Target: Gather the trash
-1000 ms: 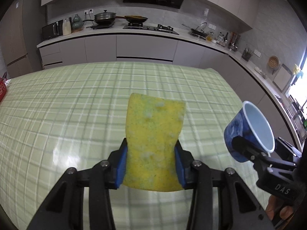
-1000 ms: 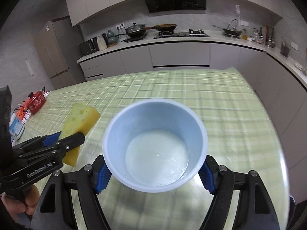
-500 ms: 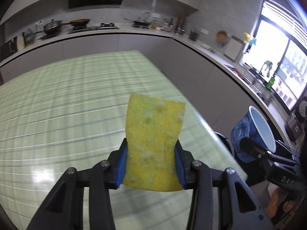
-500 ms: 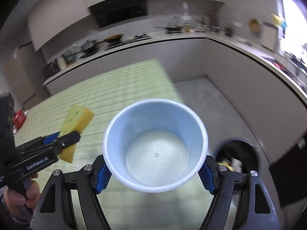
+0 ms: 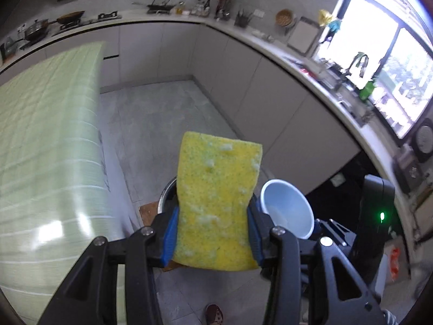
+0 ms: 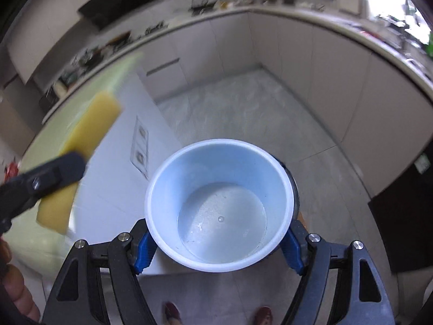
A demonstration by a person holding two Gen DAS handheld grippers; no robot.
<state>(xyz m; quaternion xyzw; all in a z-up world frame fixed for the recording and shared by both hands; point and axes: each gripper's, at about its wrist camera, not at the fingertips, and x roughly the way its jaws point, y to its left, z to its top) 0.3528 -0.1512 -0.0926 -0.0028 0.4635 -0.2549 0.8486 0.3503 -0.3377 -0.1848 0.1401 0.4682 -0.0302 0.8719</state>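
While both tongs are pointed steeply down over the grey floor, the yellow sponge is clamped upright between the blue pads of the left gripper, its lower edges squeezed in at the pads and its speckled face standing above the fingertips. The left jaws have just been opening a little, yet the sponge is seen pressed between them. Just behind and below the sponge a round bin rim is partly shown, most of it hidden by the sponge. To the right of the left gripper the pale blue cup is seen, carried by the other tool. In the right wrist view the cup is gripped at its sides by the blue pads of the right gripper, mouth toward the camera, inside empty apart from faint residue. A dark rim is glimpsed behind the cup's right edge; what it belongs to cannot be told. Off to the left of the right gripper the sponge is seen blurred, held by the left gripper. The green checked table is left of both tongs. Shoe tips are seen at the bottom edge.
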